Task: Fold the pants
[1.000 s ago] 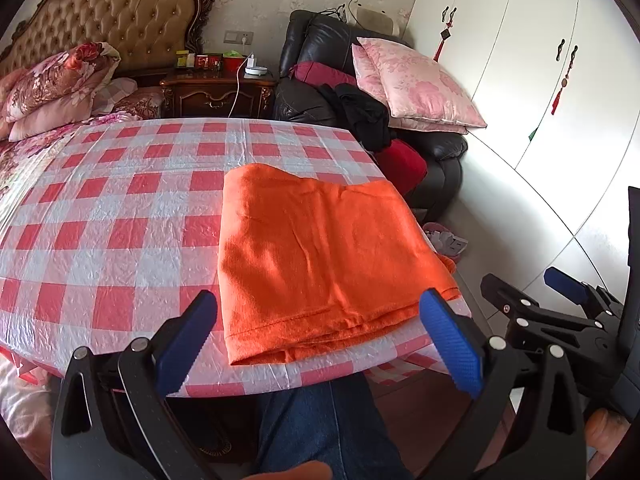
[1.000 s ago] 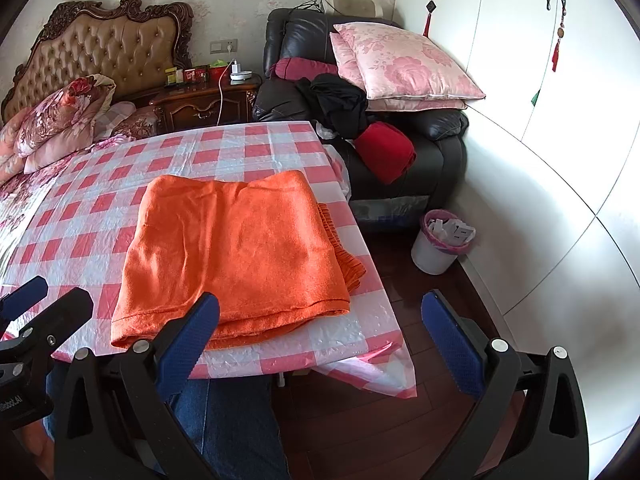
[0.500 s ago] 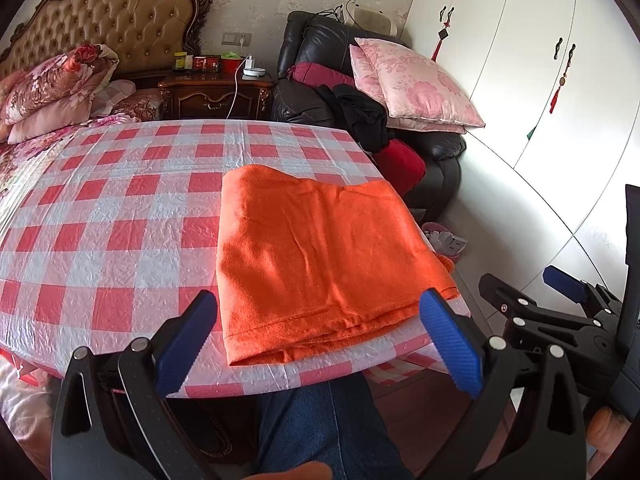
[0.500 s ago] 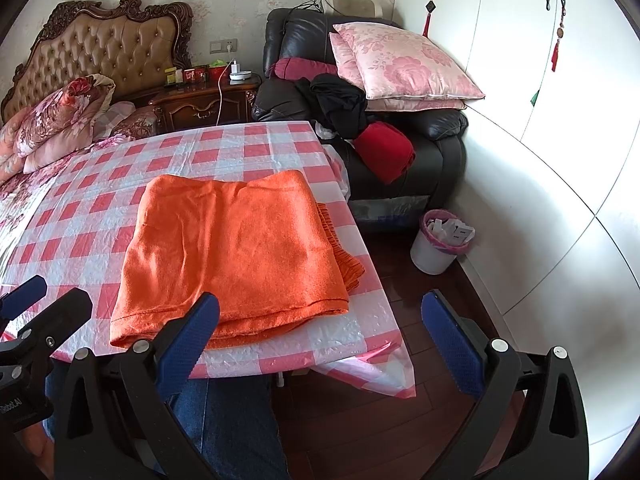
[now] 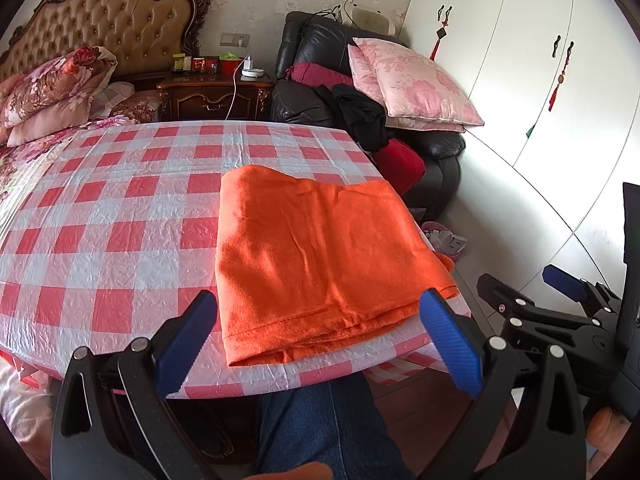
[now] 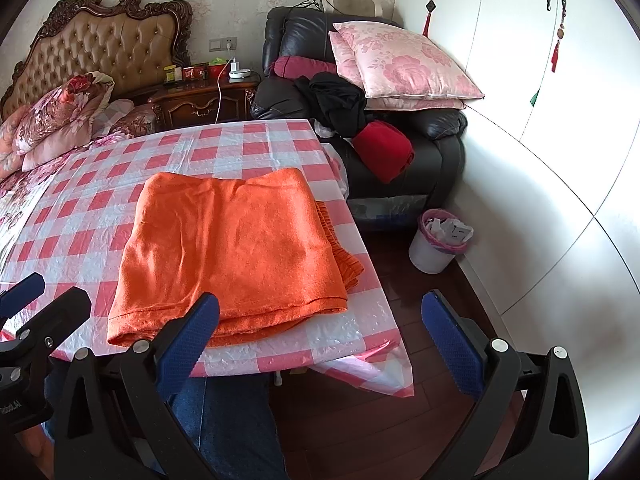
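Observation:
Orange pants (image 5: 320, 264) lie folded into a flat rectangle on the red-and-white checked table (image 5: 112, 216), near its front right corner. They also show in the right wrist view (image 6: 232, 248), with a waistband edge sticking out on the right side. My left gripper (image 5: 318, 344) is open and empty, held off the table's front edge just short of the pants. My right gripper (image 6: 320, 344) is open and empty, over the table's front right corner. Each gripper shows at the edge of the other's view.
A black armchair (image 6: 360, 92) piled with pink pillows and clothes stands behind the table. A white waste bin (image 6: 438, 246) sits on the floor to the right. White wardrobe doors (image 6: 540, 120) run along the right. A bed (image 5: 48, 92) lies left. My jeans-clad leg (image 5: 320, 424) is below the table edge.

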A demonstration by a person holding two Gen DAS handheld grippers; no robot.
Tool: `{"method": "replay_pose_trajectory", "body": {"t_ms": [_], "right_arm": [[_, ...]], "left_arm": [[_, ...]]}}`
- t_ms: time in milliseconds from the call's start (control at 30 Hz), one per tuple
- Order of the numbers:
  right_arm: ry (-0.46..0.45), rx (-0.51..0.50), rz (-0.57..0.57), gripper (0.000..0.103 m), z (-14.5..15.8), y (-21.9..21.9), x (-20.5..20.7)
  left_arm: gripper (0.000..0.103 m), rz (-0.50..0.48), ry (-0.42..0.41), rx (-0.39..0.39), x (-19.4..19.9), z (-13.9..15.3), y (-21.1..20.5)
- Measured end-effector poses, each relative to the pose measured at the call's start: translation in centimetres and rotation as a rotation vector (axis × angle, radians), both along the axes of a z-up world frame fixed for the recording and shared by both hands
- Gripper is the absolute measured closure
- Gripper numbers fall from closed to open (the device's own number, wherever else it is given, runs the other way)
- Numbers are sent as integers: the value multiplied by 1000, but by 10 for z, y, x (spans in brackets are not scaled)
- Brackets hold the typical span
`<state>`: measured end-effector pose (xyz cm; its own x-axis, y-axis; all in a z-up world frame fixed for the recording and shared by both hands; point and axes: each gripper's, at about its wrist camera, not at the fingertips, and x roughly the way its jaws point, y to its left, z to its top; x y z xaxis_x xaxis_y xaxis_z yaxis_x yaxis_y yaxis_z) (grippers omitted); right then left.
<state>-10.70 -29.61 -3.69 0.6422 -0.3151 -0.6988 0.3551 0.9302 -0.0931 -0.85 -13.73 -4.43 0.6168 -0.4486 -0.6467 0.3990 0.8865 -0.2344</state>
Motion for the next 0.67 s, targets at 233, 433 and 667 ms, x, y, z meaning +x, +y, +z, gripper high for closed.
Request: {"method": "replay_pose_trajectory", "body": {"t_ms": [233,433,667], "right_arm": [[1,1,-4,5,-3,-2,0],[-2,23,-33,5,-10,-9,2],[-14,136,-36,5,-29,-22,26]], "left_arm": [[2,-17,-14,-1,1,2,-3],[2,-118,-21,-37,14,0,-8],[2,284,-45,-78,65,-2,161]]}}
